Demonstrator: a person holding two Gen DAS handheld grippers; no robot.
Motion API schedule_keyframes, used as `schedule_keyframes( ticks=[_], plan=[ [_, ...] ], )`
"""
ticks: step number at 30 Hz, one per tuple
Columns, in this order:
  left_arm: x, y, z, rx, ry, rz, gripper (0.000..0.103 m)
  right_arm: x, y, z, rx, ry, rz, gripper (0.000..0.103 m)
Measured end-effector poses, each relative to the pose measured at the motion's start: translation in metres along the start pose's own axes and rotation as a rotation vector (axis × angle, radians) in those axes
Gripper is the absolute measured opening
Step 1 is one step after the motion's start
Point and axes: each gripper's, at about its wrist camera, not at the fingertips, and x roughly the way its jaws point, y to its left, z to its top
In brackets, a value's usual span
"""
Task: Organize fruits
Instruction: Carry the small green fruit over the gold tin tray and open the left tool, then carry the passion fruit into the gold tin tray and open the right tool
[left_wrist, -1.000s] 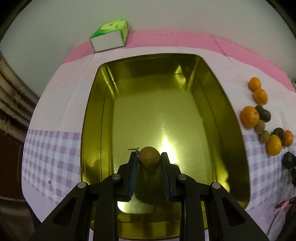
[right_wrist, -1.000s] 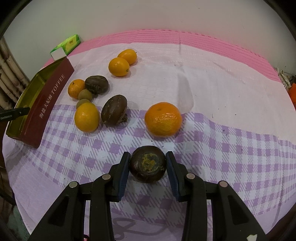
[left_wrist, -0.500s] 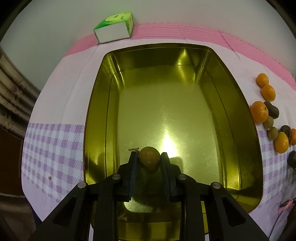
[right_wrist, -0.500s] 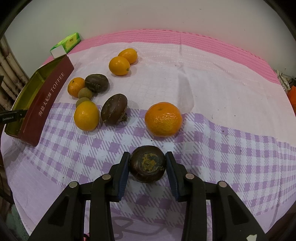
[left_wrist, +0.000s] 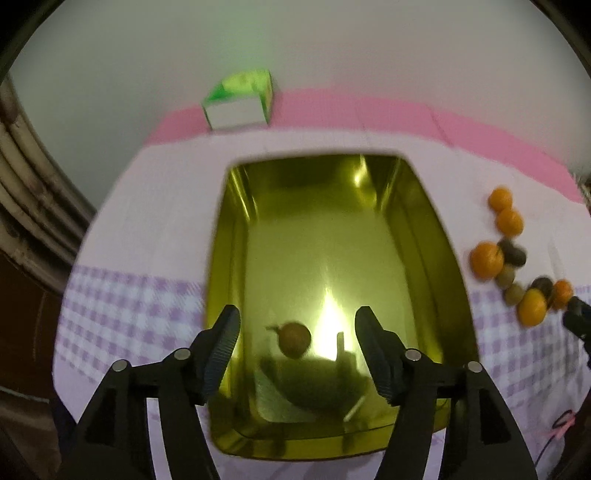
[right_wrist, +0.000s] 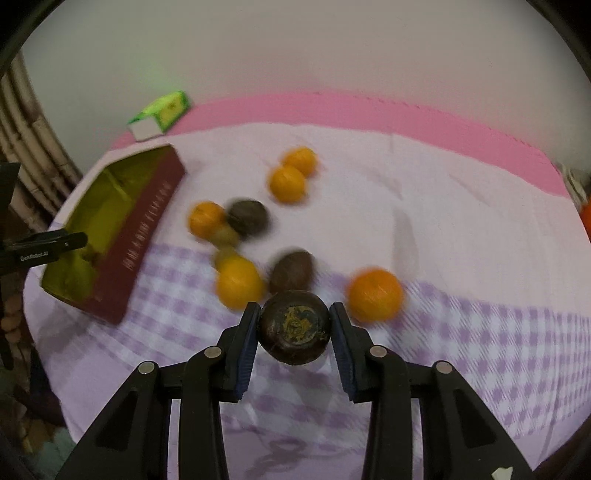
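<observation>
Fruits are split between two places. One small brown fruit (left_wrist: 293, 339) with a short stem lies on the shiny floor of the gold tin (left_wrist: 436, 236), near its close end. It shows in the gap between the fingers of the left gripper (left_wrist: 297, 326), lower down and touching neither finger. That gripper's jaws are opening, wide apart, with nothing pinched.

A dark round fruit (right_wrist: 294, 326) with a yellowish patch on its face sits pinched between the blue pads of the right gripper (right_wrist: 294, 325), both pads pressing its sides. It hangs above the white and purple checked cloth (right_wrist: 480, 332).

Beyond it, loose fruit lies on the cloth. A large orange (right_wrist: 375, 294) is just to the right of the held fruit, and a brown oval fruit (right_wrist: 291, 272) and an orange-yellow fruit (right_wrist: 238, 282) are just behind it to the left. Farther back sit another orange (right_wrist: 205, 219), a dark fruit (right_wrist: 247, 218) and two small greenish ones, and still farther a touching pair of oranges (right_wrist: 288, 183).

From the right wrist view the tin stands at the left, its dark red side printed with lettering too blurred to read. A green and white carton (right_wrist: 159, 114) lies behind it on the pink strip.
</observation>
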Motion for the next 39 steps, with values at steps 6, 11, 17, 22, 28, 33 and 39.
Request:
schedule_keyframes(
  ticks=[6, 11, 17, 22, 28, 33, 39],
  plan=[
    [-0.029, 0.033, -0.004, -0.098, -0.082, 0.046, 0.078, 0.009, 0.064, 0.03, -0.103, -0.02, 0.105, 0.036],
    [-0.034, 0.067, -0.012, -0.195, -0.074, 0.095, 0.079, 0.019, 0.123, 0.048, -0.224, -0.032, 0.17, 0.036],
    [-0.035, 0.089, -0.021, -0.272, -0.065, 0.137, 0.083, 0.046, 0.178, 0.06, -0.312, 0.009, 0.222, 0.036],
    [-0.029, 0.093, -0.019, -0.276, -0.055, 0.142, 0.089, 0.067, 0.205, 0.062, -0.363, 0.043, 0.208, 0.036],
    [-0.027, 0.108, -0.02, -0.343, -0.049, 0.128, 0.091, 0.092, 0.22, 0.064, -0.383, 0.085, 0.171, 0.036],
    [-0.027, 0.11, -0.021, -0.358, -0.047, 0.13, 0.091, 0.101, 0.224, 0.059, -0.413, 0.099, 0.138, 0.036],
    [-0.027, 0.111, -0.021, -0.359, -0.046, 0.128, 0.091, 0.102, 0.228, 0.058, -0.438, 0.1, 0.115, 0.036]
  ],
)
